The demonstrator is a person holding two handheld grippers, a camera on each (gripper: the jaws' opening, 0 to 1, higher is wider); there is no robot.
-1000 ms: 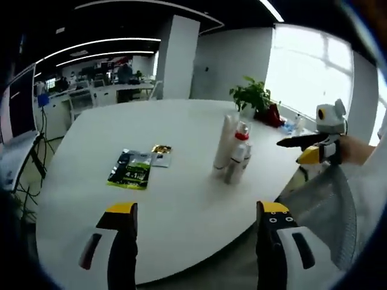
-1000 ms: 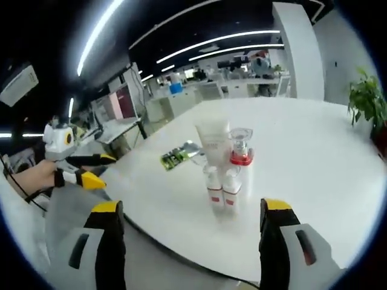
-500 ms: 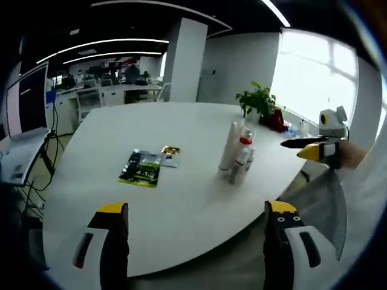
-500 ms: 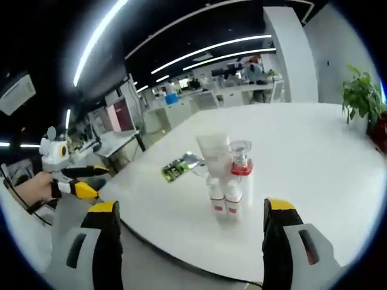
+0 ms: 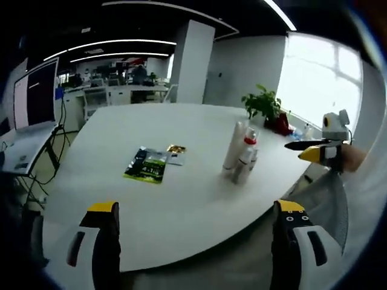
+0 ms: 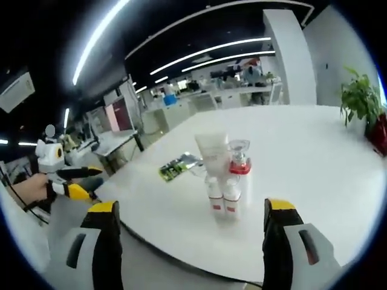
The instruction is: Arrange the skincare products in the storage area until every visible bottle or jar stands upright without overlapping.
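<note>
A tight cluster of skincare products stands upright on the round white table (image 6: pixel 314 157): a tall white tube (image 6: pixel 213 151), a clear bottle with a red collar (image 6: pixel 240 164), and two small white bottles with red labels (image 6: pixel 223 194). From the left gripper view the same cluster (image 5: pixel 240 152) is at the table's right side. My left gripper (image 5: pixel 196 211) is open, held back from the near table edge. My right gripper (image 6: pixel 192 208) is open too, off the table edge, facing the cluster. Each gripper appears in the other's view: the right gripper (image 5: pixel 317 148) and the left gripper (image 6: pixel 69 178), both held by a hand.
A green sachet (image 5: pixel 147 165) and a small gold-and-white packet (image 5: pixel 176 154) lie flat on the table, left of the cluster. A potted plant (image 5: pixel 262 106) stands at the far edge. Desks, monitors and chairs fill the office behind.
Both cameras have pulled back and away from the table, so the cluster looks smaller. The products have not moved. Both grippers stay open.
</note>
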